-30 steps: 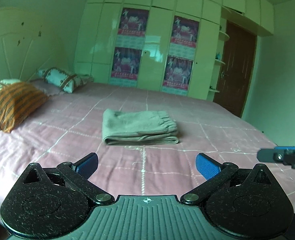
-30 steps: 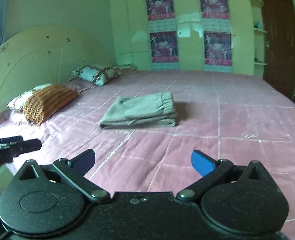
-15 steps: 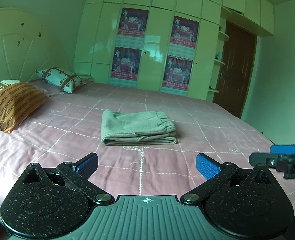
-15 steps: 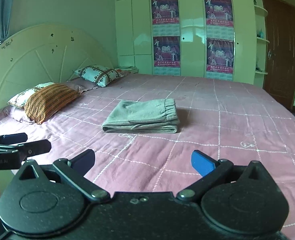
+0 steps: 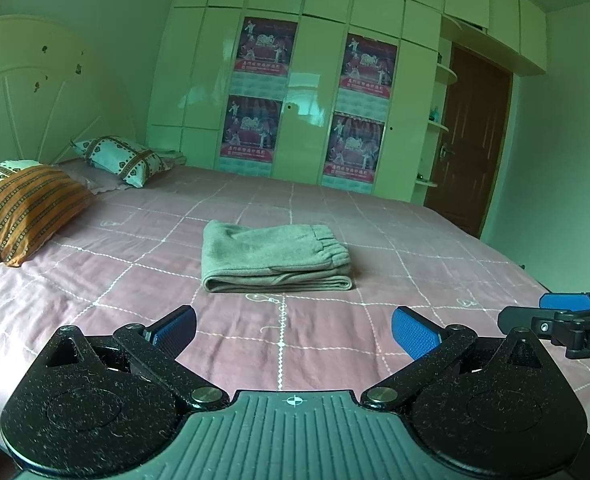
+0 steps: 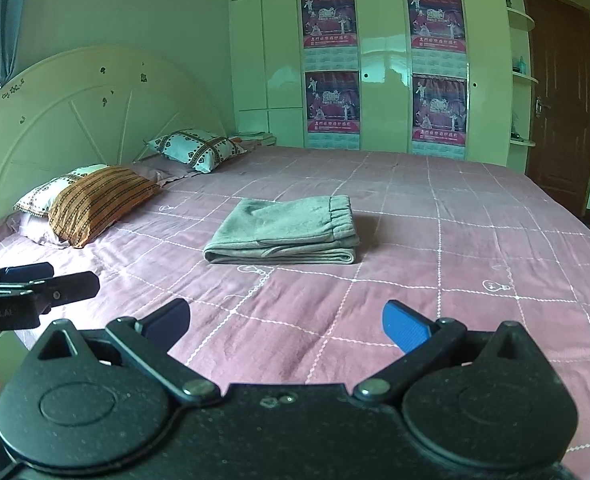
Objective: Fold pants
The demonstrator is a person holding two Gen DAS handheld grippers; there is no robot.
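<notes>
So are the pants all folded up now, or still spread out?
Folded. The grey pants lie on the pink bedspread as a compact stack of layers, waistband on top, and neither gripper touches them.

A home bedroom: a wide bed under a pink checked sheet (image 5: 335,208), patterned pillows (image 6: 99,200), a cream rounded headboard (image 6: 75,120), glossy built-in wardrobes (image 5: 315,80).

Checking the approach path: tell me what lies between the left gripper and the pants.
Only bare pink bedsheet lies between the open left gripper and the folded pants; the left wrist view shows it.
</notes>
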